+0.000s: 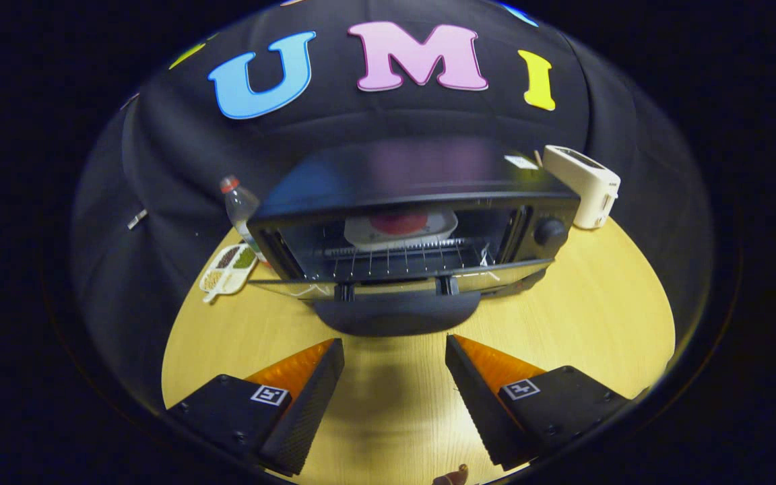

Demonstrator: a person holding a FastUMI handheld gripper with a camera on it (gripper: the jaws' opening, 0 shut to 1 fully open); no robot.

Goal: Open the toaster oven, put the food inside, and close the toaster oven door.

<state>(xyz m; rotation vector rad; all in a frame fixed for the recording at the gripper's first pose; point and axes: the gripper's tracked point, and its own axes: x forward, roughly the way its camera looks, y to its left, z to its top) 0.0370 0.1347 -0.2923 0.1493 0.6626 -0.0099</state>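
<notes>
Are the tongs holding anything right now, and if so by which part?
Nothing. The tongs are open over the table, short of the oven's lowered door.

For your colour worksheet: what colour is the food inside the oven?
Red food, on a white plate; gripper view.

Bystanders on the wooden table (583, 316)

Upper right — a white pop-up toaster (583, 183); at mid-left — a clear plastic bottle (238, 205) with a red cap, and just below it a divided snack tray (228, 271) holding seeds.
</notes>
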